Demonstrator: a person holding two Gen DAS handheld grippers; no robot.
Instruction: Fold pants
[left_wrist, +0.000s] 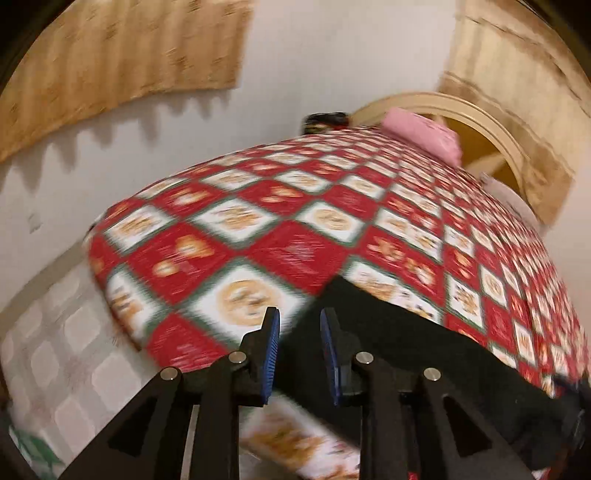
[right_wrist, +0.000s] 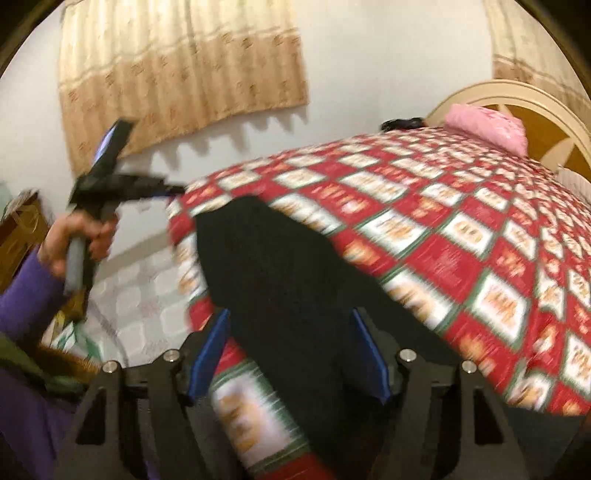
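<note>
Black pants (left_wrist: 399, 332) lie flat near the bed's near corner, on a red, white and green checked bedspread (left_wrist: 277, 221). My left gripper (left_wrist: 299, 317) is open and empty, just above the pants' left end. In the right wrist view the pants (right_wrist: 280, 273) run from the corner toward me. My right gripper (right_wrist: 290, 317) is open wide and empty, with the pants showing between its fingers. The left gripper also shows there (right_wrist: 173, 192), held by a hand in a purple sleeve, near the bed's far corner. Both views are blurred.
A pink pillow (right_wrist: 487, 125) lies by the cream headboard (right_wrist: 535, 107). A dark object (left_wrist: 325, 122) sits at the bed's far edge. Beige curtains (right_wrist: 177, 74) hang on the white wall. A pale tiled floor (left_wrist: 55, 350) runs left of the bed.
</note>
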